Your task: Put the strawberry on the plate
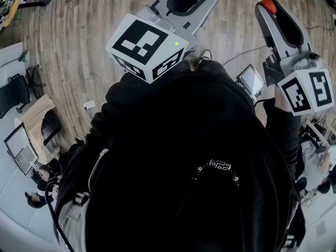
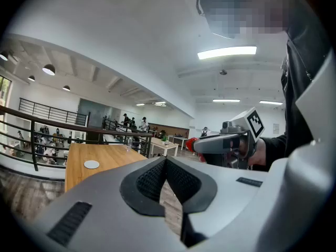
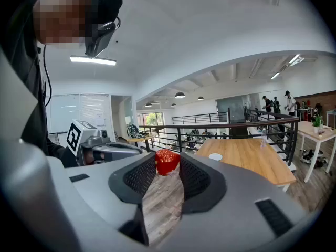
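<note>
A red strawberry is pinched between the tips of my right gripper, which is shut on it and held up in the air. In the head view the strawberry shows at the far end of the right gripper. My left gripper is shut with nothing in it, its pads meeting at the tip. It points toward the right gripper, which shows there with the red strawberry. A small white round plate lies on a wooden table, far beyond both grippers; the left gripper view shows the plate too.
A black railing runs behind the wooden table. Pale tables and several people stand farther back. Below me are the plank floor, a cable, a small screen and chairs. My black jacket fills the lower head view.
</note>
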The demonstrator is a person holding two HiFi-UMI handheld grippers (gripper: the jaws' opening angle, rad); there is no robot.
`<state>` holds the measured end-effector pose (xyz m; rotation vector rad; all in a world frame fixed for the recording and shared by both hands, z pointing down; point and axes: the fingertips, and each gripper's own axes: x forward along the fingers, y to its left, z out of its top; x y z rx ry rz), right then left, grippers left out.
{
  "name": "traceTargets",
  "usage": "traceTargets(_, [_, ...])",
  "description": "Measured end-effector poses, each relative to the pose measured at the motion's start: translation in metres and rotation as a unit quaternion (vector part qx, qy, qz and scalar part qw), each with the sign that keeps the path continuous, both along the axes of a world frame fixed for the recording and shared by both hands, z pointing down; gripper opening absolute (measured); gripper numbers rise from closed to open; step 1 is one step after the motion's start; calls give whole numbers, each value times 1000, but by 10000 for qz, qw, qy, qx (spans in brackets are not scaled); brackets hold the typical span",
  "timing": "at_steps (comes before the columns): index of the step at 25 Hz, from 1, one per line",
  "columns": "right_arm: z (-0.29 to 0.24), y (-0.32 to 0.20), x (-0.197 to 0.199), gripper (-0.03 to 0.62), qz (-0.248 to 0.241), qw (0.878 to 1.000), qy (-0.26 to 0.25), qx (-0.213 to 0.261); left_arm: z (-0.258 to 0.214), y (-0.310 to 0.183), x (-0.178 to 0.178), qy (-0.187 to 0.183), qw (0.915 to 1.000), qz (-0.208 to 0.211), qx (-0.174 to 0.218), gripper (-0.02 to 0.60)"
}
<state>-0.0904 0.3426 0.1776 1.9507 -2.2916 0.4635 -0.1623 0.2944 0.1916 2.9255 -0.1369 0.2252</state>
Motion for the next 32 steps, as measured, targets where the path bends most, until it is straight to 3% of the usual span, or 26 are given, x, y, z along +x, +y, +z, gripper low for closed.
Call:
traceTargets(2, [1, -1, 5, 150, -35, 10000, -52, 52, 1, -1, 2, -1, 9999, -110, 120, -2])
traceTargets(6, [-7, -3, 5, 150, -153, 9996, -113, 201, -13, -9, 1, 18, 9958, -480, 781, -2])
traceTargets(12, [-16, -7, 10, 150, -435, 9979, -214, 427, -26, -10, 16, 244, 9983, -336, 401, -2])
traceTargets(15, [-19, -1, 17, 151, -650, 9963, -182, 528, -26, -1, 27, 206, 9984, -252, 452, -2])
traceTargets(25, [-24, 27, 62, 151, -586, 9945, -400, 769, -30, 32, 76, 99, 9976, 46, 683, -2])
traceTargets(32, [-8, 45, 106, 151, -728, 9915, -666, 849, -8, 47, 106, -211, 9964, 59, 819, -2])
